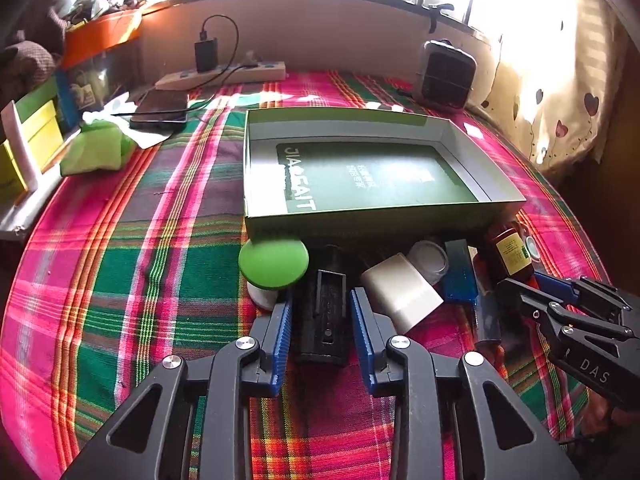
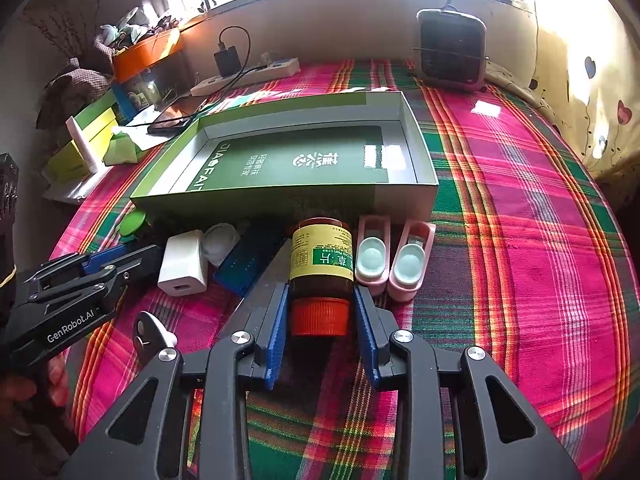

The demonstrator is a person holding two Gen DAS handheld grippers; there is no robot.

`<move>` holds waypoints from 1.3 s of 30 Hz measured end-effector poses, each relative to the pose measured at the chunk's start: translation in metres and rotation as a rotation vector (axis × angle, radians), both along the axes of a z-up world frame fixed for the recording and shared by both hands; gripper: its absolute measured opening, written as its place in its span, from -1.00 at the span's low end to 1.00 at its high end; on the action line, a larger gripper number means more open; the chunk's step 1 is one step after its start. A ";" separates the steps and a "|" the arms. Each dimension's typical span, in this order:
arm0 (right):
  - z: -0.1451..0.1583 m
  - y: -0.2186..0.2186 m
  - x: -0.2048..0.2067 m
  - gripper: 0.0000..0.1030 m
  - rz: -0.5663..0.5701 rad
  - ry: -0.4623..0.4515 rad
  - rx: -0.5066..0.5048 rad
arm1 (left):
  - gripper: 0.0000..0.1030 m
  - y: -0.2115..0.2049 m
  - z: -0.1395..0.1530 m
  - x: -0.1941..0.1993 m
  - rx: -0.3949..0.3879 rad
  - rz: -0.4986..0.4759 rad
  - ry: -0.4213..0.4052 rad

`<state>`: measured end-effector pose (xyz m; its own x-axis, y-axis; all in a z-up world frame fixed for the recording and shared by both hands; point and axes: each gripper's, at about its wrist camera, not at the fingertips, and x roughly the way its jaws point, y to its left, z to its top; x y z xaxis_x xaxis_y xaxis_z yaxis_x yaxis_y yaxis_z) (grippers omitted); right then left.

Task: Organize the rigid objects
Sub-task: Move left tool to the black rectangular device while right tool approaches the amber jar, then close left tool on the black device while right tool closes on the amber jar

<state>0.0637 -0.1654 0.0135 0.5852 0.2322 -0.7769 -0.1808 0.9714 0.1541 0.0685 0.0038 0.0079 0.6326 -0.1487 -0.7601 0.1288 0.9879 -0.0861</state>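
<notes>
My left gripper (image 1: 320, 300) is shut on a black oblong block (image 1: 323, 320) lying on the plaid cloth. Its blue pads hug both long sides. My right gripper (image 2: 320, 292) is shut on a brown bottle (image 2: 320, 260) with a yellow label and an orange cap, which lies on its side with the cap toward me. Behind both stands an open green box (image 2: 280, 200), with only a printed card in it. Between the grippers lie a white charger (image 2: 184, 264), a small white jar (image 2: 220, 242) and a blue case (image 2: 244, 264). A green-lidded tub (image 1: 273, 258) sits left of the block.
Two pink lens cases (image 2: 372, 258) lie right of the bottle. A metal clipper (image 2: 148, 332) lies near my left hand. At the back are a power strip (image 1: 224, 74), a phone (image 1: 160, 110) and a small fan (image 2: 450, 50). Boxes (image 1: 28, 148) crowd the left edge.
</notes>
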 end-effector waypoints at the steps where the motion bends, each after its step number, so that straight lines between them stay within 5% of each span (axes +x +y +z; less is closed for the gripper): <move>1: 0.000 0.000 -0.001 -0.36 0.002 0.001 0.002 | -0.46 0.000 0.000 -0.001 -0.003 0.002 0.000; 39: 0.002 -0.003 -0.011 -0.36 0.020 -0.003 -0.014 | -0.50 -0.004 0.007 -0.014 0.039 0.009 -0.007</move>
